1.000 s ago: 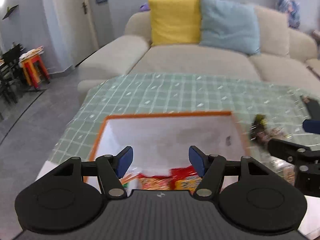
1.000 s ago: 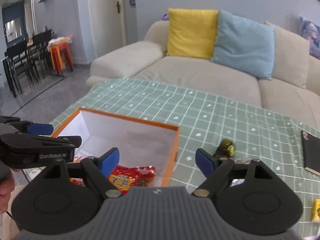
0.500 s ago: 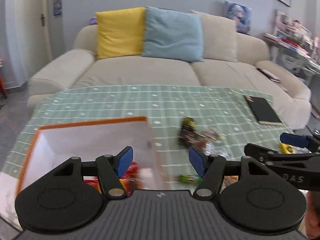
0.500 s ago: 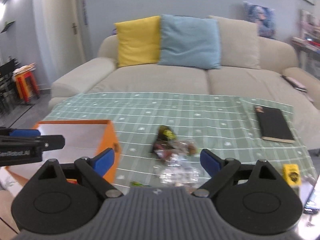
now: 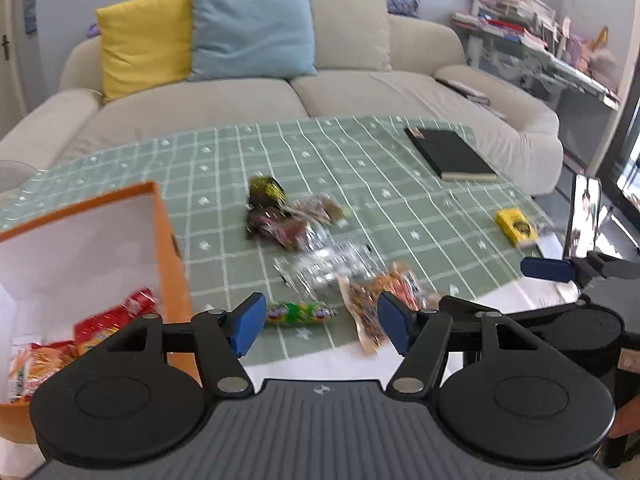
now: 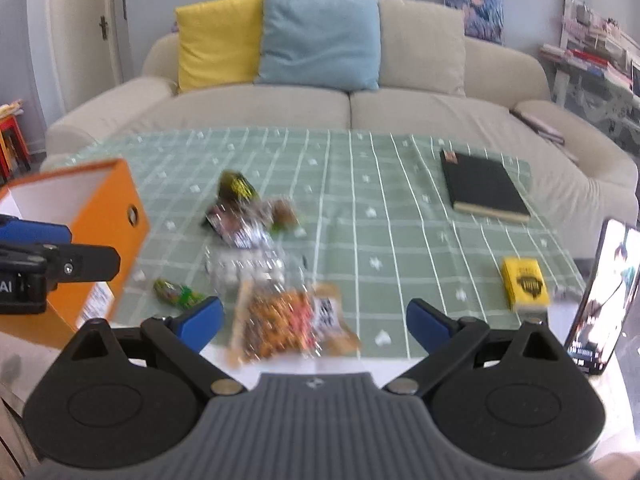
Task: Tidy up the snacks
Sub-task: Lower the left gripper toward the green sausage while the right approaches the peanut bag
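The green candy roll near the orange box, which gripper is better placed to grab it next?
Probably the left gripper: the green candy roll lies right between its open fingers. The right gripper, jaws opening, faces the orange snack bag instead.

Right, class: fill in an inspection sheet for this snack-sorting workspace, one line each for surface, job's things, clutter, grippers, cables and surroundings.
Surface: table under a green checked cloth, white edge bare at the near side.
Job's things: orange box at the left, red snack packs inside; loose snacks outside it: dark wrappers, clear packet, green candy roll, orange packet.
Clutter: black notebook, yellow pack, phone propped upright at the right edge.
Grippers: left gripper open, empty; right gripper opening, nothing gripped.
Cables: nothing seen.
Surroundings: beige sofa, yellow cushion, blue cushion, cluttered shelf.
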A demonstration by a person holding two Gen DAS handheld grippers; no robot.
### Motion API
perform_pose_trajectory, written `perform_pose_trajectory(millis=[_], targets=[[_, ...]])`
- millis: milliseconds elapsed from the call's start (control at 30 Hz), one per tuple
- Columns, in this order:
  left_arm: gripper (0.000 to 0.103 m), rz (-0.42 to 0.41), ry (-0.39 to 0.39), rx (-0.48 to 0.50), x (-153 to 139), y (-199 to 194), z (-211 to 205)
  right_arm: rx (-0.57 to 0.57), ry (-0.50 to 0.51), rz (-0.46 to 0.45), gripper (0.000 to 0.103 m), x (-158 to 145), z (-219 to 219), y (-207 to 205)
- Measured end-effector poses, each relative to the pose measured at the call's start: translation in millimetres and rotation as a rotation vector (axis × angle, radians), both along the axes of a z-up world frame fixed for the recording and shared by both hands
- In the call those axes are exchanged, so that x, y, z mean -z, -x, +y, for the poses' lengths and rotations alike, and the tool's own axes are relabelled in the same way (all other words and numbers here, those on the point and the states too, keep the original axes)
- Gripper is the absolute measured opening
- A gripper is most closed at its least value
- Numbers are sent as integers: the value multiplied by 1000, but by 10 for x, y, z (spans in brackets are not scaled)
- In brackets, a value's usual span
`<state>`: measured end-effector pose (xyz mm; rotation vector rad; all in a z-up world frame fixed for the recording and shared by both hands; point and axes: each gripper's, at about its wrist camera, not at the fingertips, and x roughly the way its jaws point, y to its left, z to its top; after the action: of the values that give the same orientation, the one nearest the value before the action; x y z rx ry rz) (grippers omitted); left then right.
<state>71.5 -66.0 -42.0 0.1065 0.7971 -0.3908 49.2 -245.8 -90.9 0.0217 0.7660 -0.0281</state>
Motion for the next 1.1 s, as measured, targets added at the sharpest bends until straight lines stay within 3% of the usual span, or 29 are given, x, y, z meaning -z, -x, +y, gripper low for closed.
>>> perform_pose_trajectory(millis=[233,467,567,833,933,1100], targets=[[73,54,-61,4,254,-134,-144,25,-42,83,91,230,-130,-151],[68,55,-278,105,481,-435,-329,-3,-72,178,85,420,-82,-316],[68,98,-358,184,601,-574,-392,-10,-90,232,77,533,-58,-361],[70,185,-555,314,904,-839,-538,-13,-173,322,76,724,-30,-432],[71,224,-588,324,1009,-917,-550,-2,-176,324,71,736,-49,-478],[66,253,-529,295,1005,-1020,-517,34,-191,311,58,724,-133,-556]])
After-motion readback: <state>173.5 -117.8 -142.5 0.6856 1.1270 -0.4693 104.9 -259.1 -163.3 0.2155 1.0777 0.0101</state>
